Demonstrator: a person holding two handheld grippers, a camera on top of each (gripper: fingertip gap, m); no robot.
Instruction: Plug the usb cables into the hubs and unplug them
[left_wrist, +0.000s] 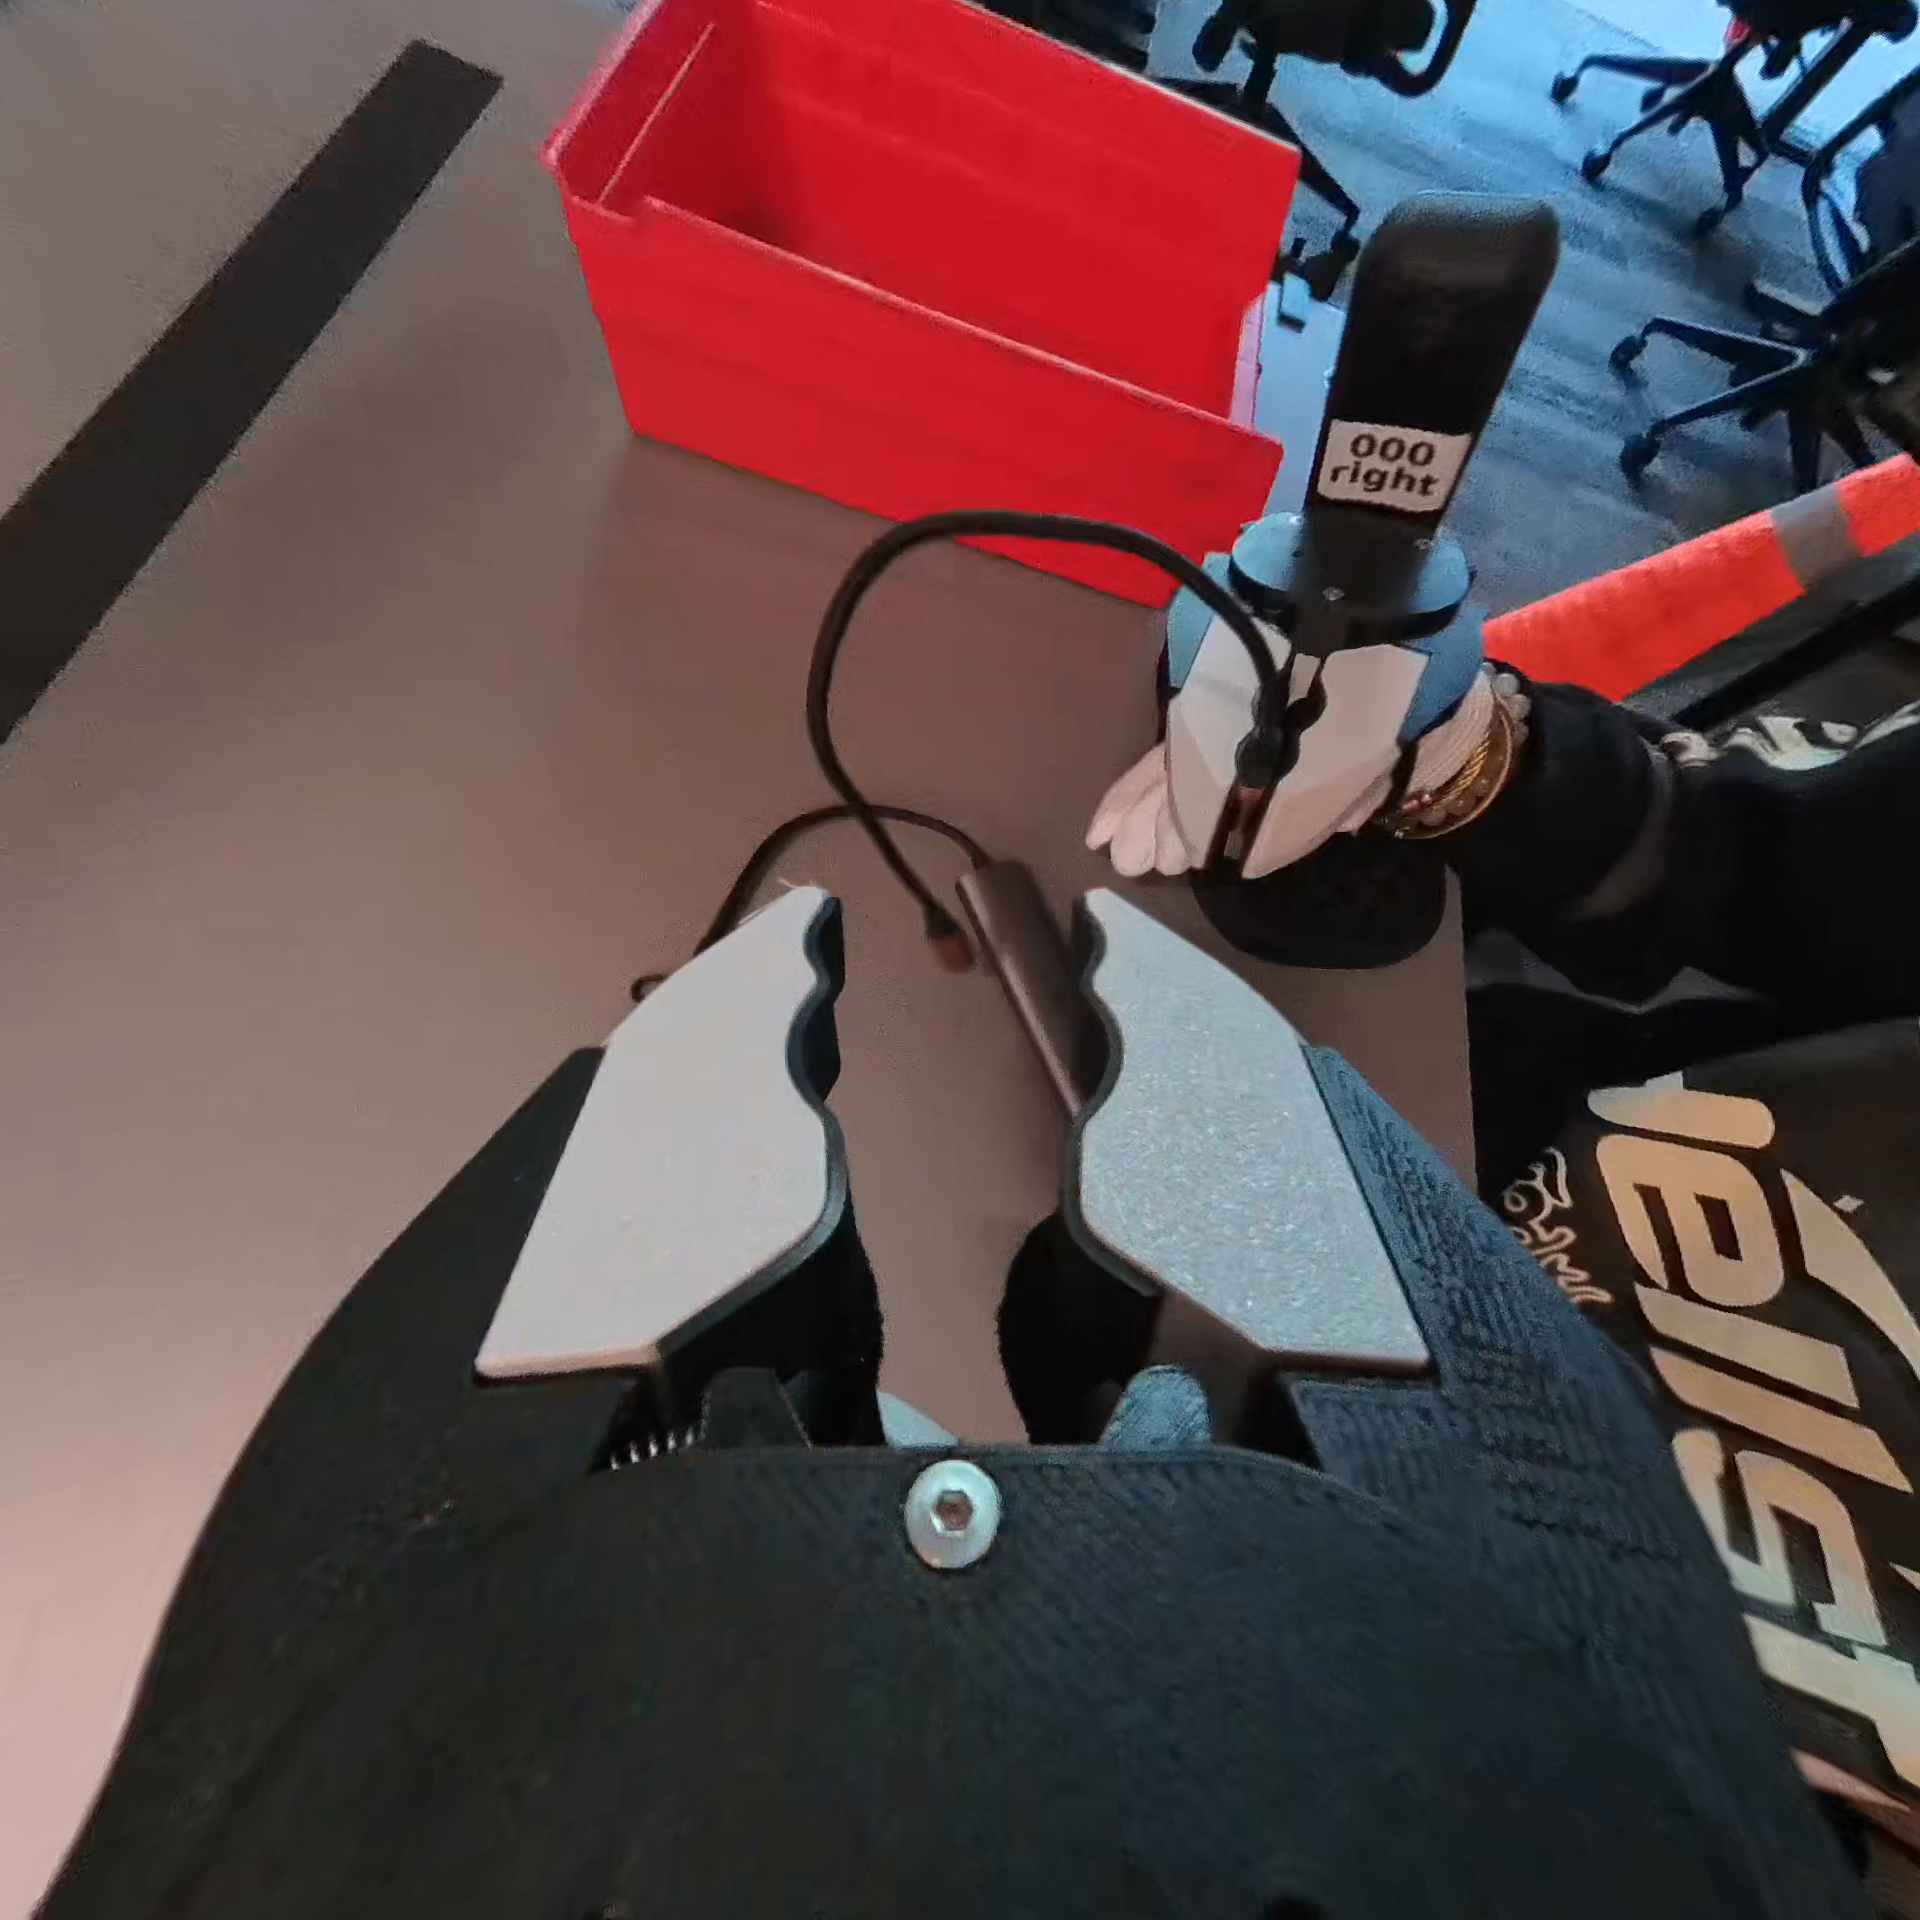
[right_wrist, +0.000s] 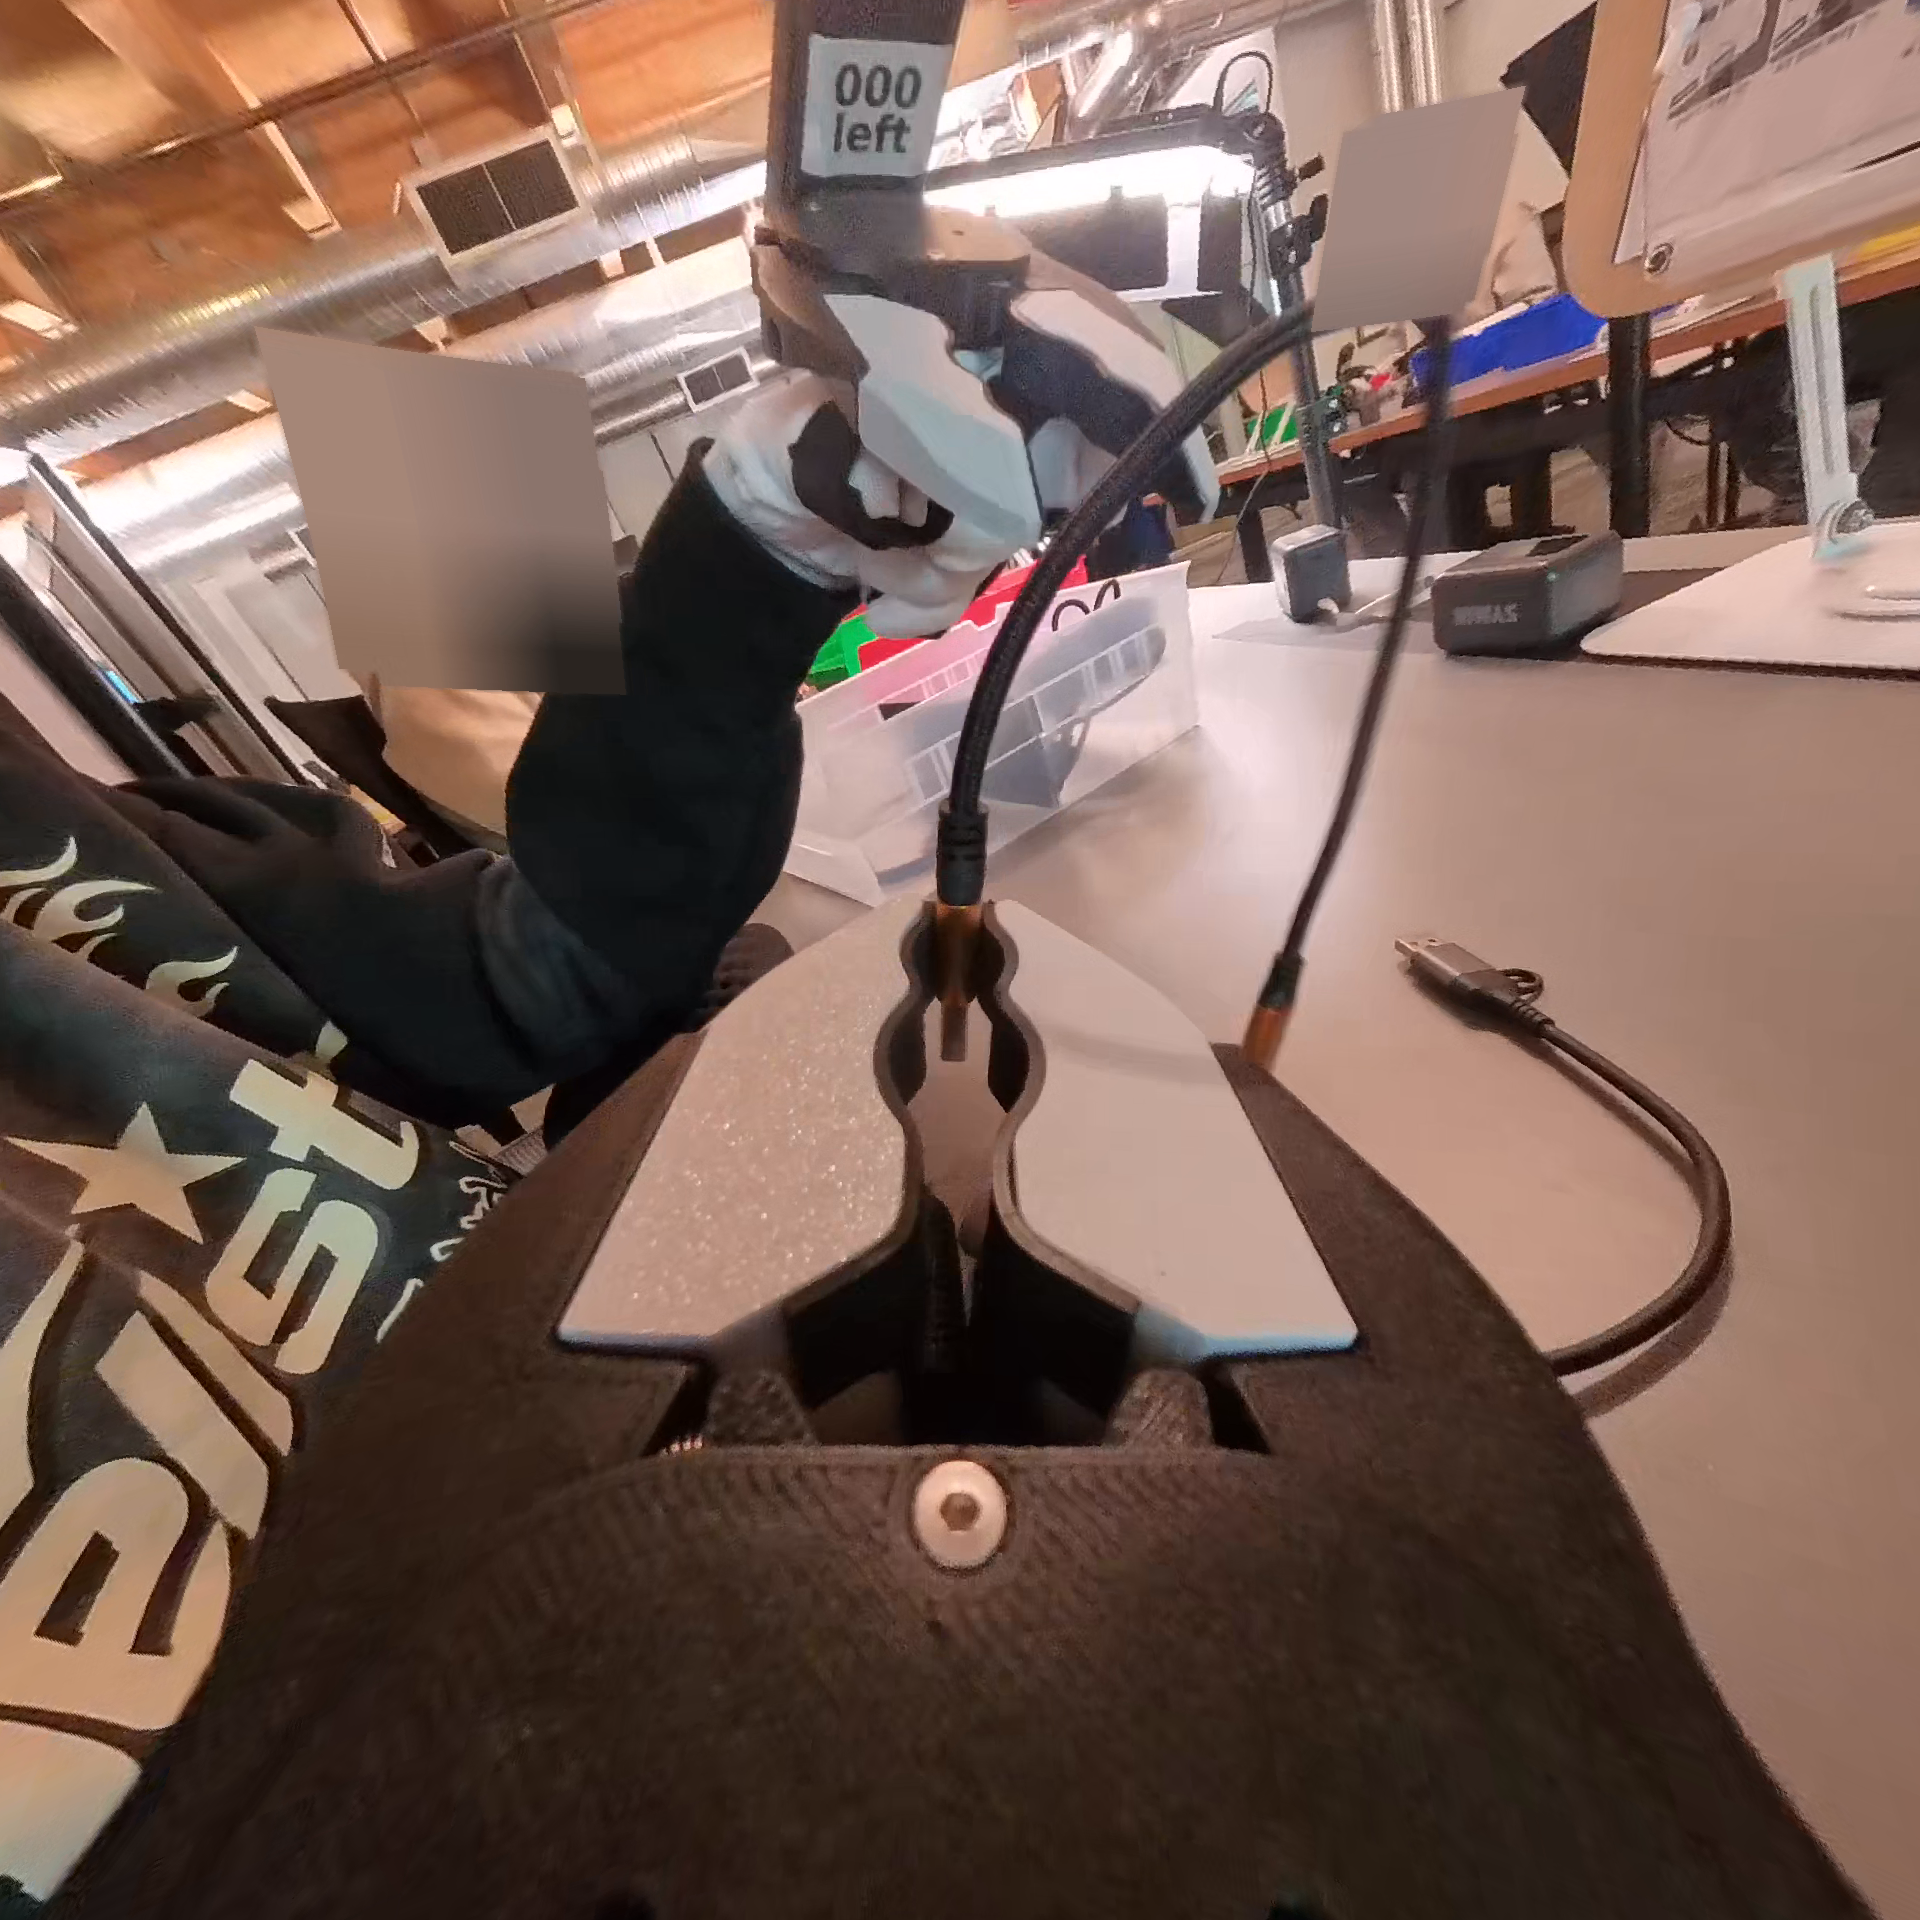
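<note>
A black braided USB cable (left_wrist: 831, 665) loops over the table. My right gripper (right_wrist: 951, 920) is shut on one copper-coloured plug (right_wrist: 954, 935); it also shows in the left wrist view (left_wrist: 1247, 831), fingers pointing down. The cable's other plug (left_wrist: 945, 945) hangs just above the table (right_wrist: 1273, 1018). A slim grey hub (left_wrist: 1023, 987) lies on the table between my left gripper's fingers, against the right finger. My left gripper (left_wrist: 961, 920) is open above it and also shows in the right wrist view (right_wrist: 1081, 478). The hub's own lead ends in a USB plug (right_wrist: 1455, 966) on the table.
A red bin (left_wrist: 914, 260) stands on the table beyond the cable. A clear plastic bin (right_wrist: 1039, 707), a black box-shaped device (right_wrist: 1527, 592) and a white pad (right_wrist: 1766, 613) sit farther off. A person in dark clothing is at the table edge. Office chairs stand on the floor beyond. My hands' fingertips stand some 10 centimetres from each other.
</note>
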